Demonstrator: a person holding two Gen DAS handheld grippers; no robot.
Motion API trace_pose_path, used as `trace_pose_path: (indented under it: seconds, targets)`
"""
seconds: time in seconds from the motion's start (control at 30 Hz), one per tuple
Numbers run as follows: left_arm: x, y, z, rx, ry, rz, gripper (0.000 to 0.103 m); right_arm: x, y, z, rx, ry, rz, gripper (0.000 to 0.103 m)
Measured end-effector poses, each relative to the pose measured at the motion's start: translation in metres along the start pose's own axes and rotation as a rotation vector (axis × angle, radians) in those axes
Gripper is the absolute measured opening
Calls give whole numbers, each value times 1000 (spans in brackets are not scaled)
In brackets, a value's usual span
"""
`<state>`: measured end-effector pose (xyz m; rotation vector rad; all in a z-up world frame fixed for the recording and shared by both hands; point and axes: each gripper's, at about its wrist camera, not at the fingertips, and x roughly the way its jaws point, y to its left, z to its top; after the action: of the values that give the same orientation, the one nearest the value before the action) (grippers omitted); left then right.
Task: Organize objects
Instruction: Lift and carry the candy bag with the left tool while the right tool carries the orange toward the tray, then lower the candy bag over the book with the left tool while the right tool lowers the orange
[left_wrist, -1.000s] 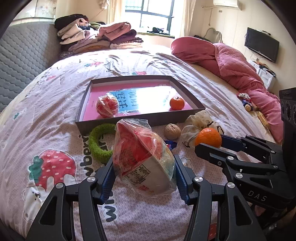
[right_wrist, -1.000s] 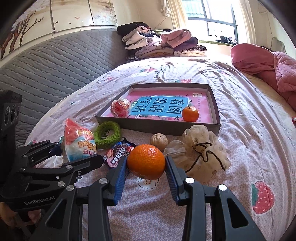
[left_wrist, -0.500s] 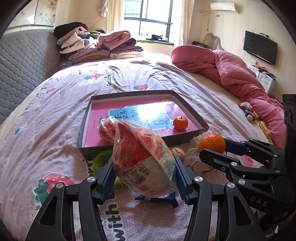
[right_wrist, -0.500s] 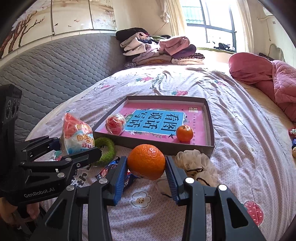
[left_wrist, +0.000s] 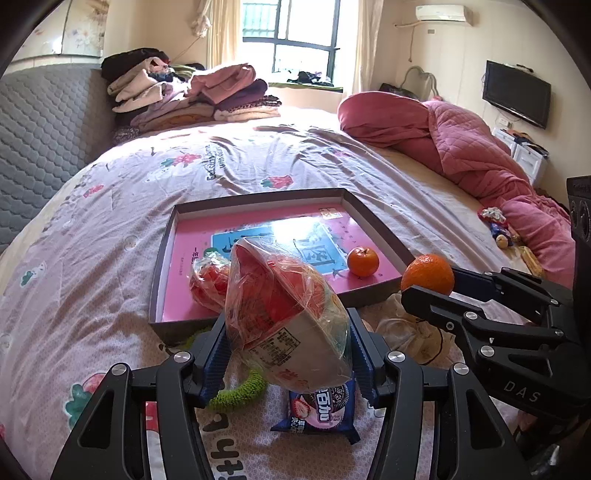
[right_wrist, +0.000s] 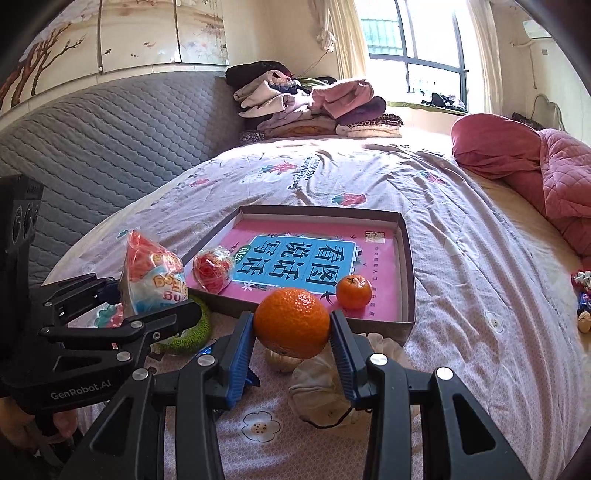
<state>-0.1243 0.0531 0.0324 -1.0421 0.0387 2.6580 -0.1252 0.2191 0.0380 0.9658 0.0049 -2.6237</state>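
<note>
My left gripper is shut on a plastic-wrapped snack bowl, held above the bed just short of the box's near edge. My right gripper is shut on a large orange, also held up in front of the box; the orange shows in the left wrist view too. The shallow grey box with a pink and blue bottom lies on the bed. In it are a small orange and a red wrapped ball.
On the bed under the grippers lie a green knitted ring, a blue cookie packet, a walnut and a beige mesh pouch. Folded clothes lie at the far side, a pink quilt to the right.
Both grippers have risen and moved forward toward the box with their loads still held. The cookie packet now shows beneath the left gripper.
</note>
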Motion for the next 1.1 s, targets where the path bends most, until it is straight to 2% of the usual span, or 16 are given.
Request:
trace_pose_path:
  seconds: [0.47,1.1]
  targets:
    - [26,7,20,-16,9,7,59,13,-12,21,5,-22,-32,41]
    - [62,20,44,-32,15,8,59,35,-42,42,16,-30,-121,41]
